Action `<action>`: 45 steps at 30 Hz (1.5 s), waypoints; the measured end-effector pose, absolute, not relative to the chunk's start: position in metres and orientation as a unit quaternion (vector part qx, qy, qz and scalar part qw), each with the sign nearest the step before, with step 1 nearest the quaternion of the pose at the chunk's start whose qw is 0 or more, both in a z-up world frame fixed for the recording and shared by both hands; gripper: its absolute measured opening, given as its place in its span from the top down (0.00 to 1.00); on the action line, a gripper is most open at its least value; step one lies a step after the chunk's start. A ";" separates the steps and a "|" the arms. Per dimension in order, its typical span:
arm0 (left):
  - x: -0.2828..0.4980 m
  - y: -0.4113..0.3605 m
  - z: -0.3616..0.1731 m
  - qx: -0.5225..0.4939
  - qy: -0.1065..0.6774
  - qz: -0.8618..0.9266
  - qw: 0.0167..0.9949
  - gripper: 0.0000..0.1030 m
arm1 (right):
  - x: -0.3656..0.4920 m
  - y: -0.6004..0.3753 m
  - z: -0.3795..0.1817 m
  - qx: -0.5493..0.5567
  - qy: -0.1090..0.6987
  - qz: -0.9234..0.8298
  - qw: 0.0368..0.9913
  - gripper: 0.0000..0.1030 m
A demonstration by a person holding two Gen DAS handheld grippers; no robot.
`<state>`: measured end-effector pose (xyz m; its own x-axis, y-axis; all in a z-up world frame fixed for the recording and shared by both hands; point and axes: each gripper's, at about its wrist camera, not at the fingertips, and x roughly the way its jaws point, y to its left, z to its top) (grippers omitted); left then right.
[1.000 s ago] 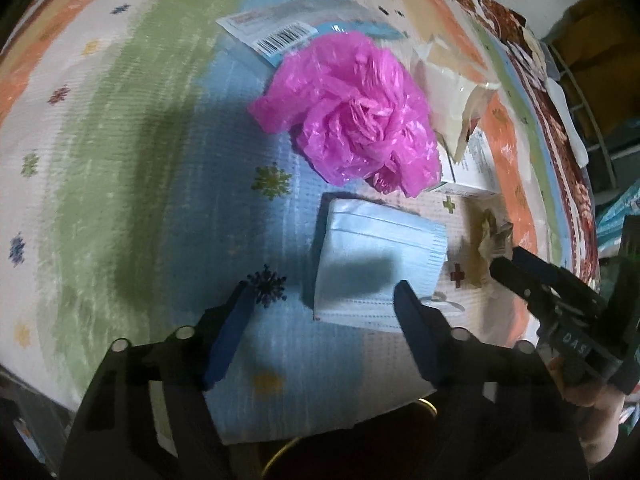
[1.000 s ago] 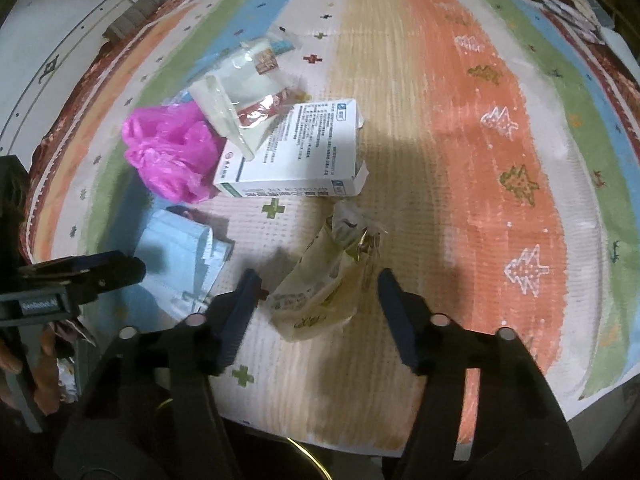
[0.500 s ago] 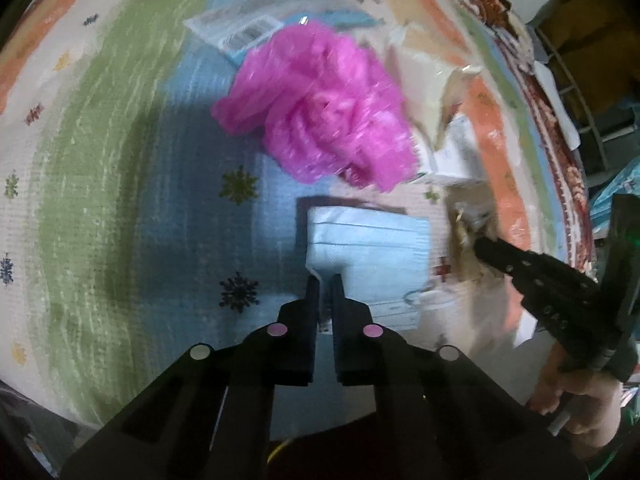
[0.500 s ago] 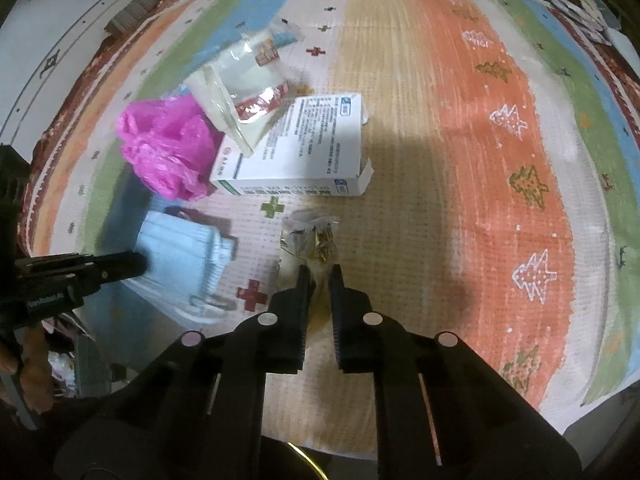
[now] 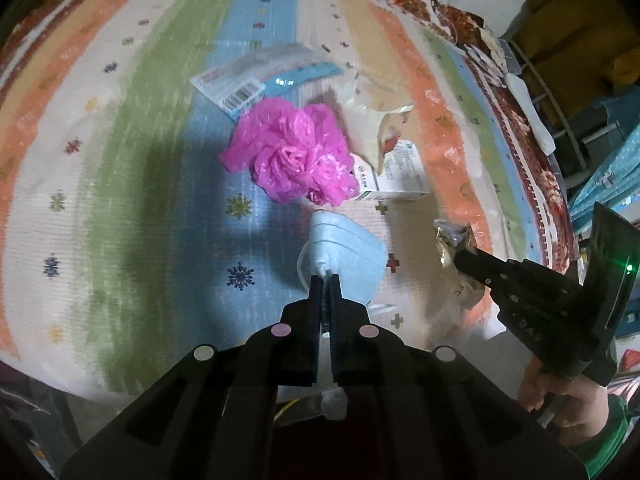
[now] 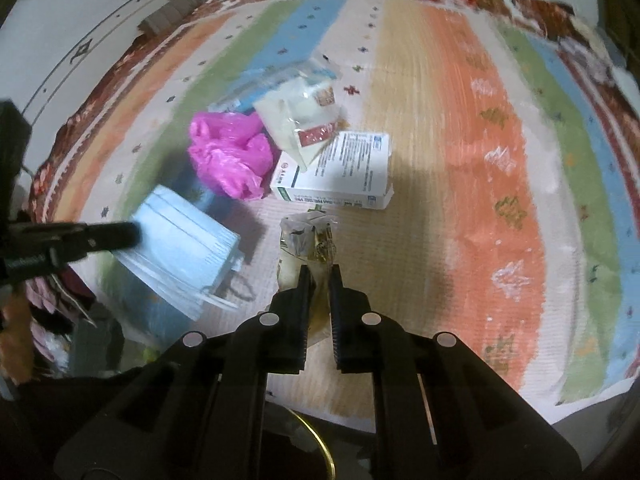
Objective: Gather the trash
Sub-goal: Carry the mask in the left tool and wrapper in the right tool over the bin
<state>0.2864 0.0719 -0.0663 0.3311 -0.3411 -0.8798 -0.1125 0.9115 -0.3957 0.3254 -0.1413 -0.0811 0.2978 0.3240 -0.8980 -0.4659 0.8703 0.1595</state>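
Nearest, both grippers have snapped closed since a second ago and are lifting: the left gripper [image 5: 325, 280] pinches the blue face mask [image 5: 344, 250] by its near edge, and the right gripper [image 6: 319, 270] pinches the crumpled foil wrapper [image 6: 306, 240], both now raised off the striped cloth [image 6: 480, 140]. Two pieces are secured. Farther off, the pink plastic bag [image 5: 292, 156], white box [image 6: 344, 172] and clear packets [image 6: 304, 112] remain to collect.

Mounted above each gripper, looking steeply down along its 2 fingers, close over striped cloth [image 5: 132, 184]; shared ahead: pink bag [image 5: 292, 156], white box [image 6: 344, 168]
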 end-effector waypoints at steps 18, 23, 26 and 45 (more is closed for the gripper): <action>0.237 0.061 -0.011 -0.158 0.524 -0.033 0.836 0.97 | 0.257 -0.143 -0.028 -0.064 0.490 0.279 0.823 0.92; 0.219 0.059 0.001 -0.163 0.511 -0.033 0.843 0.97 | 0.235 -0.148 -0.017 -0.066 0.477 0.287 0.828 0.92; 0.207 0.053 0.009 -0.149 0.505 -0.038 0.850 0.97 | 0.223 -0.151 -0.011 -0.063 0.470 0.291 0.831 0.92; 0.137 0.013 0.019 -0.112 0.485 -0.076 0.864 0.97 | 0.157 -0.173 0.002 -0.051 0.432 0.311 0.845 0.92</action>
